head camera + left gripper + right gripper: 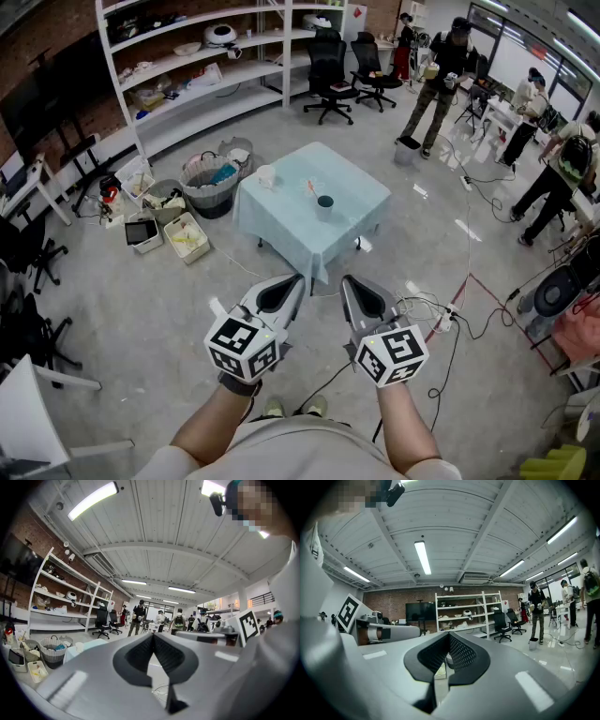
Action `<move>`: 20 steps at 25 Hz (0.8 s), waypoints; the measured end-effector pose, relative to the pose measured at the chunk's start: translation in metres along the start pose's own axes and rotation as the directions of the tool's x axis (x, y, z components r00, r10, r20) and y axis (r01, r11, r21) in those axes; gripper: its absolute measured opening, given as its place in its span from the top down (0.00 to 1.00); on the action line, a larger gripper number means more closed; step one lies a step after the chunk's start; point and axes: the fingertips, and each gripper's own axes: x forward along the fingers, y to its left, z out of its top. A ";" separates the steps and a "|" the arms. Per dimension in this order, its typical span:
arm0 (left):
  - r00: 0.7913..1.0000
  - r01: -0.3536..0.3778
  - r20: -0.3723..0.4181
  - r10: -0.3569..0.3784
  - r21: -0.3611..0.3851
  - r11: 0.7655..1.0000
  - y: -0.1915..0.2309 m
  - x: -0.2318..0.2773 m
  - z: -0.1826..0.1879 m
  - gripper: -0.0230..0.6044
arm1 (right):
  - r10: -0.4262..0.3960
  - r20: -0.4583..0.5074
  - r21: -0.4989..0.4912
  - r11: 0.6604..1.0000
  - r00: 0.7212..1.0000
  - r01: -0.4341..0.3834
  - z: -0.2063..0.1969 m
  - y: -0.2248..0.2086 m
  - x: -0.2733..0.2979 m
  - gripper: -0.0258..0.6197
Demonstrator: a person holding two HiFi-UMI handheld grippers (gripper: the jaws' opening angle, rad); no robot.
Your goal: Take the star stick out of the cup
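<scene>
Both grippers sit low, close to the person's body. Left gripper [297, 279] and right gripper [346, 279] each have jaws closed tip to tip with nothing between, confirmed in both gripper views. Only the head view shows the dark cup [324, 203] on the cloth-covered table [272, 220], well ahead. The star stick [310, 188] appears as a small orange mark near it, exact seating indiscernible.

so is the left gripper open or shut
Shut: in the left gripper view, the left gripper has its jaws touching at the tips, with nothing between them.
</scene>
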 end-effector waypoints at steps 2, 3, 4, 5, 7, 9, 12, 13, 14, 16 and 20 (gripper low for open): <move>1.000 -0.005 0.003 0.005 0.009 1.000 -0.003 0.001 0.000 0.95 | -0.001 0.004 -0.002 1.000 1.000 0.001 0.000 -0.003 -0.003 0.94; 1.000 -0.007 0.004 0.007 0.013 1.000 -0.004 0.002 0.001 0.95 | -0.002 0.006 -0.002 1.000 1.000 0.002 0.001 -0.004 -0.005 0.94; 1.000 -0.009 0.005 0.009 0.016 1.000 -0.006 0.002 0.001 0.95 | -0.002 0.007 -0.003 1.000 1.000 0.002 0.001 -0.005 -0.006 0.94; 1.000 -0.011 0.005 0.011 0.018 1.000 -0.007 0.003 0.001 0.95 | -0.002 0.008 -0.003 1.000 1.000 0.002 0.002 -0.006 -0.008 0.94; 1.000 -0.014 0.005 0.014 0.019 1.000 -0.010 0.004 0.001 0.95 | 0.001 0.009 -0.005 1.000 1.000 0.000 0.003 -0.007 -0.010 0.94; 1.000 -0.018 0.007 0.017 0.021 1.000 -0.013 0.006 0.001 0.95 | 0.003 0.011 -0.009 1.000 1.000 -0.002 0.004 -0.009 -0.013 0.94; 1.000 -0.021 0.007 0.021 0.024 0.999 -0.016 0.008 0.000 0.95 | 0.009 0.016 -0.011 1.000 1.000 -0.008 0.005 -0.011 -0.016 0.94; 1.000 -0.022 0.007 0.021 0.025 0.999 -0.017 0.009 -0.001 0.95 | 0.015 0.019 -0.006 1.000 1.000 -0.015 0.005 -0.012 -0.016 0.94; 1.000 -0.023 0.008 0.023 0.025 0.999 -0.017 0.009 -0.001 0.95 | 0.024 0.023 0.001 1.000 0.999 -0.024 0.005 -0.012 -0.017 0.94; 1.000 -0.026 0.012 0.026 0.026 0.999 -0.019 0.010 -0.001 0.95 | 0.037 0.034 0.014 0.999 0.999 -0.038 0.006 -0.013 -0.020 0.94; 0.999 -0.037 0.025 0.036 0.034 0.999 -0.023 0.013 0.000 0.95 | 0.037 0.065 0.009 0.999 0.997 -0.037 0.012 -0.021 -0.030 0.94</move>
